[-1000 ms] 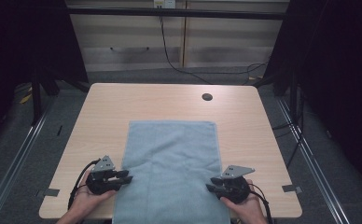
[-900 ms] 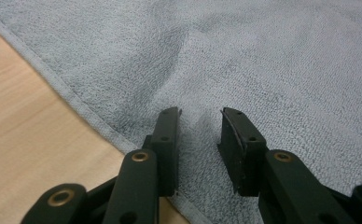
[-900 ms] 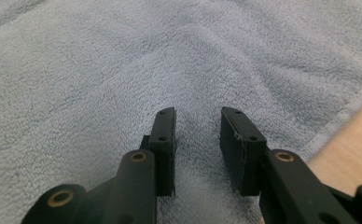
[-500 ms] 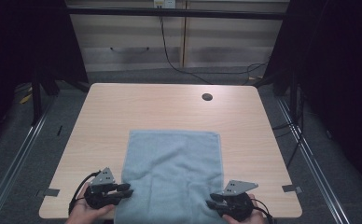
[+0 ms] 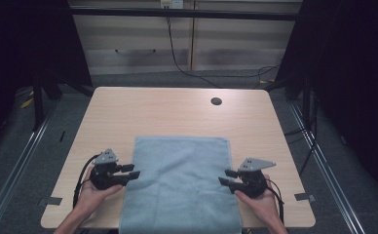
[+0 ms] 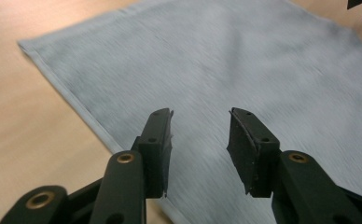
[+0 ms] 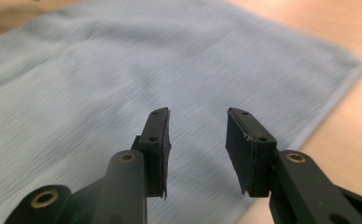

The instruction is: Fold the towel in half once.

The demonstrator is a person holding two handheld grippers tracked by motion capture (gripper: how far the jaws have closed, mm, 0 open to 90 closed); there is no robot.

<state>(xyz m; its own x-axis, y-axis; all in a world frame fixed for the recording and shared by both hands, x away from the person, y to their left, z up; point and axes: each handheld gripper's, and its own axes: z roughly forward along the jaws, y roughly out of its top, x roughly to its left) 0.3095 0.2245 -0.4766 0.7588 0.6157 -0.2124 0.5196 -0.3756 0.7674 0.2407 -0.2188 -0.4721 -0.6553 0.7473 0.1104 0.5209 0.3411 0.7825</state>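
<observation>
The towel [image 5: 179,183] lies flat at lower centre of the counter [image 5: 177,114]. Both grippers, left [image 5: 132,171] and right [image 5: 226,177], have just been opening; fingers apart, empty. Folding remains undone.

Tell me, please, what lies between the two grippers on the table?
In the high view, the blue-grey towel lies flat between the left gripper and the right gripper, nothing else.

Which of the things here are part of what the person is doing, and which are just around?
Part of the job:
- blue-grey towel, lying flat on the table
- left gripper, open, at the towel's left edge
- right gripper, open, at its right edge

Just around:
- wooden table
- cable hole in the table
</observation>
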